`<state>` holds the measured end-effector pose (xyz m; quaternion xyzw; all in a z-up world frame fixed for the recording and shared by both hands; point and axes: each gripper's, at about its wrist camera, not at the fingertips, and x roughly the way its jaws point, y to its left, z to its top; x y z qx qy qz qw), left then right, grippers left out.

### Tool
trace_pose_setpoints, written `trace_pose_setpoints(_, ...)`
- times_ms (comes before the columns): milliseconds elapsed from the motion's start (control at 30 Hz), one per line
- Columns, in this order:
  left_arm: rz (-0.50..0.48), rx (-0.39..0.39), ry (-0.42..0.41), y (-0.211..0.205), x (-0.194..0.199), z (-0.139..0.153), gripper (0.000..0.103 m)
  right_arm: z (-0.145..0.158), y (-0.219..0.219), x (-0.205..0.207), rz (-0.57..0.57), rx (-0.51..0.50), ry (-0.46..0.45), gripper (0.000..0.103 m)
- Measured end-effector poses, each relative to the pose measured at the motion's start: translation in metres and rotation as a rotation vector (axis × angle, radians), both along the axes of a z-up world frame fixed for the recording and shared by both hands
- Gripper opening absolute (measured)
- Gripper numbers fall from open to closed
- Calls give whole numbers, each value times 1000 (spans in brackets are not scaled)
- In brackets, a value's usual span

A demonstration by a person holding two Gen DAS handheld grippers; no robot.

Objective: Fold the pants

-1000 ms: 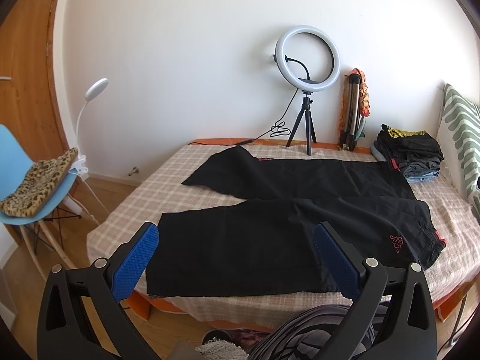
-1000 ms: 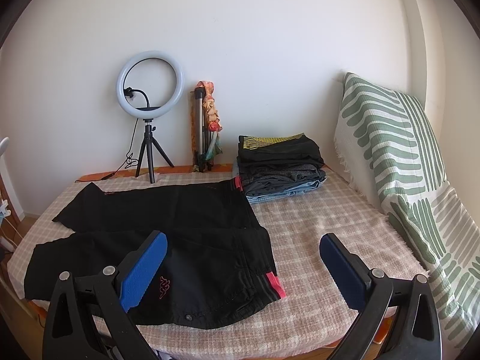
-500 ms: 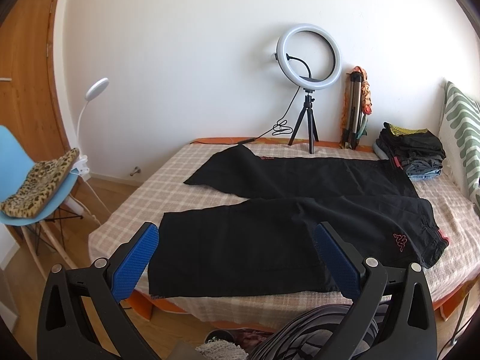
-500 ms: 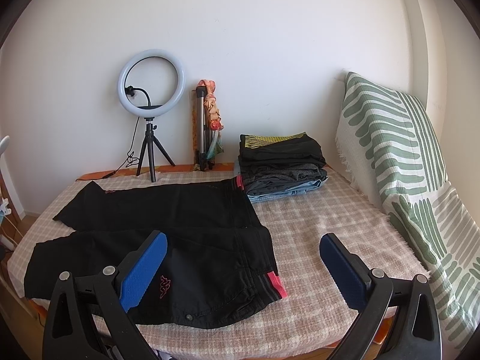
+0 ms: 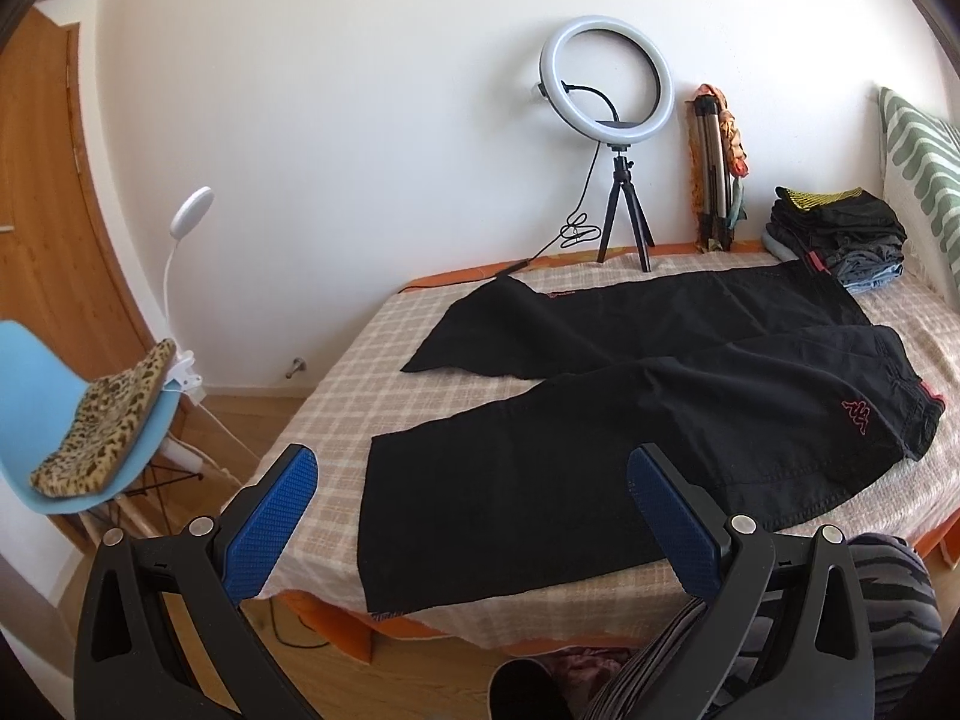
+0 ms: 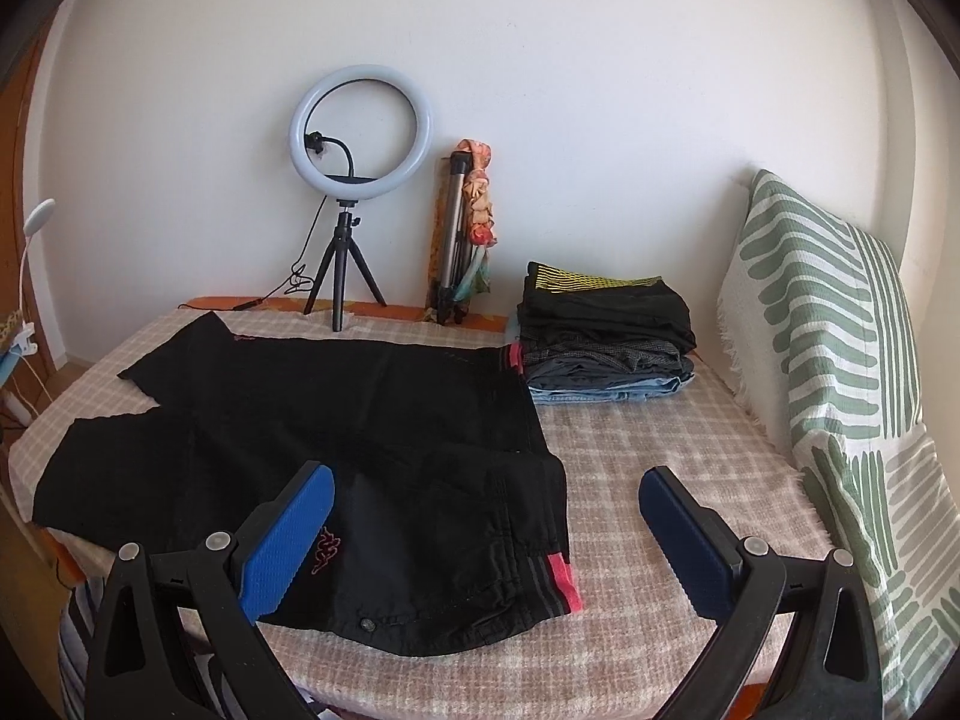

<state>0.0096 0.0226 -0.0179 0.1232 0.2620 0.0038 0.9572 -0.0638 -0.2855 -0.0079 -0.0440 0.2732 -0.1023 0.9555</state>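
Pants [image 5: 630, 420], matte black, flat, checked bedspread [image 6: 648, 450]

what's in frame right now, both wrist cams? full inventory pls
pants: 1, black with red logo and red waistband trim, spread flat on the bed, legs apart
bed: 1, beige checked cover, under the pants
folded clothes stack: 1 pile, black, grey and blue with a yellow strip on top, far corner of the bed by the pillow
pillow: 1, white with green stripes, upright at the bed's right end
ring light: 1, white on a black tripod, far edge of the bed by the wall
folded tripod: 1, metallic with an orange cloth, leaning on the wall
chair: 1, light blue, leopard cushion on it, left of the bed
clip lamp: 1, white, by the chair
left gripper: blue pads, jaws open, holding nothing
right gripper: blue pads, jaws open, holding nothing
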Motion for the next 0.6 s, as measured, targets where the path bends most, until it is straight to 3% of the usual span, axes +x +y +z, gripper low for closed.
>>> trace_pose_setpoints(200,-28,70,61,24,6,-26,100,-25,-21,16,118,30,89,102)
trace_pose_setpoints(367,-80,126,132,36,10,-51,81,-51,-30,24,251,26,172,101)
trace_pose_setpoints(600,-162,213,224,46,8,-93,77,-95,-7,27,468,-64,334,86)
